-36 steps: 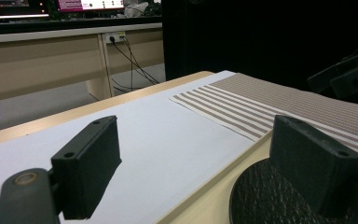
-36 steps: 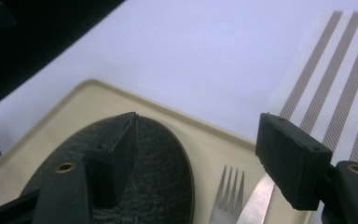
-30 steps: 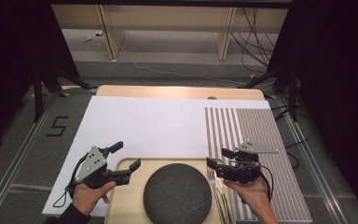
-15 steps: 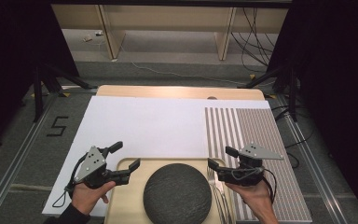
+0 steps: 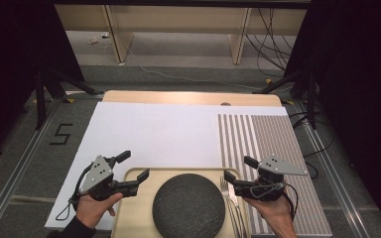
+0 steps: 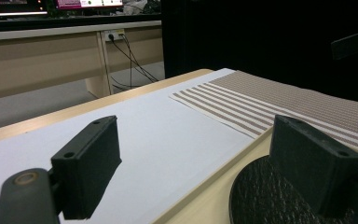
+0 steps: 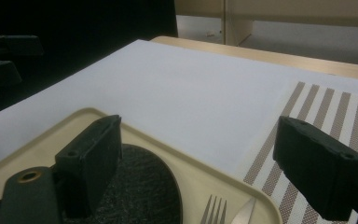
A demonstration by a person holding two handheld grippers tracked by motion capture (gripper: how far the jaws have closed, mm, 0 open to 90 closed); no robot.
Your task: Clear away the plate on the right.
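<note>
A cream tray (image 5: pixel 134 210) lies at the table's near edge with a dark round plate (image 5: pixel 188 208) on it. A fork (image 5: pixel 226 191) and a knife (image 7: pixel 244 212) lie along the tray's right side. My left gripper (image 5: pixel 134 165) is open, its jaws astride the tray's far left corner; in the left gripper view one jaw stands over the plate (image 6: pixel 261 196). My right gripper (image 5: pixel 238 172) is open by the tray's right rim (image 7: pixel 191 177); its jaws have just been opening, with nothing gripped between them.
A white sheet (image 5: pixel 163 134) covers most of the wooden table (image 5: pixel 188 97). A brown-and-white striped mat (image 5: pixel 273 139) lies on its right part. Beyond the table are the floor, cables and a pale bench.
The right gripper's jaws have spread wider and the hand has shifted slightly to the right. The left gripper has not moved.
</note>
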